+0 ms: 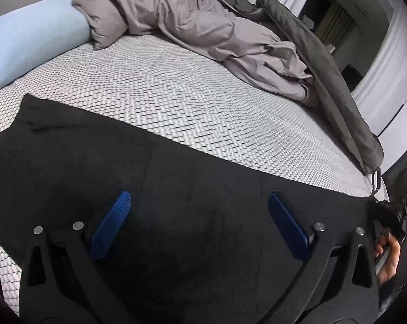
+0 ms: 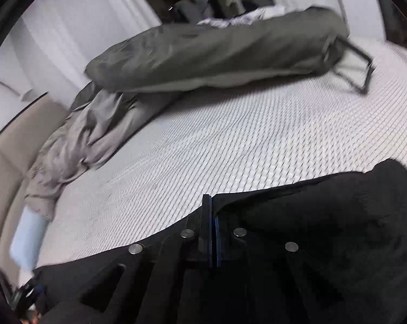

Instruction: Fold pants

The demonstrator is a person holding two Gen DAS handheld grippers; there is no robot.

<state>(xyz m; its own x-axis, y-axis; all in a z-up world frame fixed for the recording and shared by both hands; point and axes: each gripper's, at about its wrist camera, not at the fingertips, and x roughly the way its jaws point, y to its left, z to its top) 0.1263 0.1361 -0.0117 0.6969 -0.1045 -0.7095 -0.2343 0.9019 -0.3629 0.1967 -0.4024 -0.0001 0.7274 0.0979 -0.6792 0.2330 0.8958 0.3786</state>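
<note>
Looking along the left gripper (image 1: 199,218), its blue pads (image 1: 287,225) stood wide apart above the black pants (image 1: 176,178), gripping nothing. The pants lay flat along the near edge of the mattress (image 1: 176,91), with a pale blue pillow (image 1: 33,46) toward its far left corner and a rumpled grey duvet (image 1: 203,32) along its far edge. A hand (image 1: 388,256) showed at the right border. With nothing pinned on this side, the cloth could drag or bunch if it were pulled from the other end.

From the right wrist view, the right gripper (image 2: 211,232) was closed tight, its pads meeting at the pants' (image 2: 325,216) edge; whether cloth sat between them I could not tell. The view was blurred. A thin pinch could slip free, or catch only one layer and leave the fold crooked. A dark green bag (image 2: 217,59) lay near the mattress's (image 2: 244,135) far edge, well apart.
</note>
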